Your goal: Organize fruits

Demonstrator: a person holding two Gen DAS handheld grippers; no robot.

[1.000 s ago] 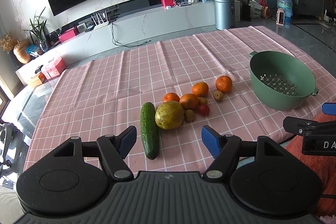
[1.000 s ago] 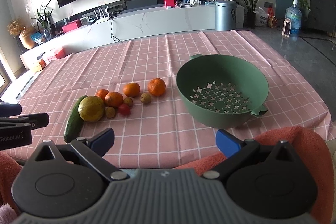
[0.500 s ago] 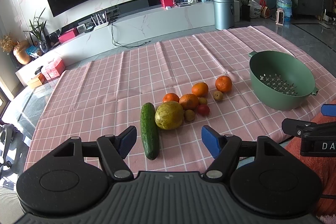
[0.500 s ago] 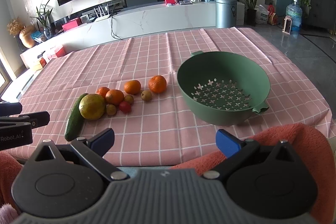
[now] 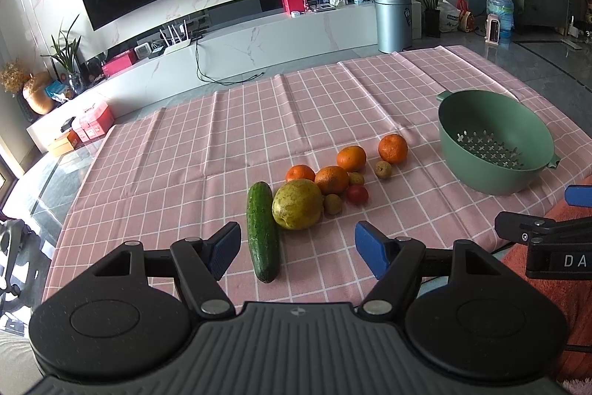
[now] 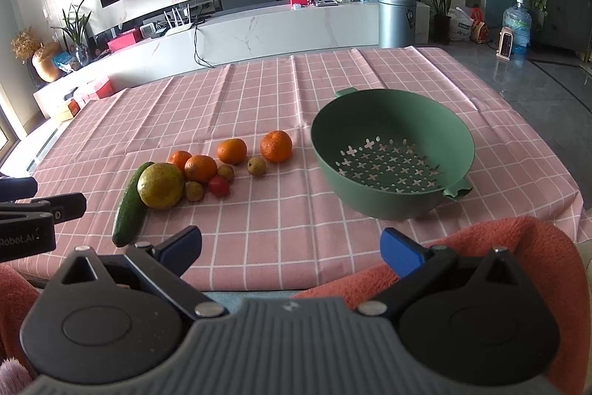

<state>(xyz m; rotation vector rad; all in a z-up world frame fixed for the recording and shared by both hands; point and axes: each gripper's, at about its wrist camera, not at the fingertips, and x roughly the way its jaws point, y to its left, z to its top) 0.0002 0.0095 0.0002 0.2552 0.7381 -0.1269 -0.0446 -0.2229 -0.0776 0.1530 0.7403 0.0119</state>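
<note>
The left claw [image 5: 296,247] is spread wide and holds nothing; it hovers above the near edge of the surface [image 5: 185,154], just short of the cucumber [image 5: 262,232]. The right claw [image 6: 290,247] is likewise wide open and empty. Beside the cucumber, touching it, lies a yellow-green fruit [image 5: 297,204]. Beyond that fruit cluster four oranges [image 5: 332,179], small brown fruits and a red one. The green colander [image 6: 392,154] stands apart from the cucumber, toward the right claw, empty.

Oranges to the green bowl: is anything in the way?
Nothing visible is. Bare cloth lies between the nearest orange and the empty bowl. The right gripper hangs open, short of the fruit.
</note>
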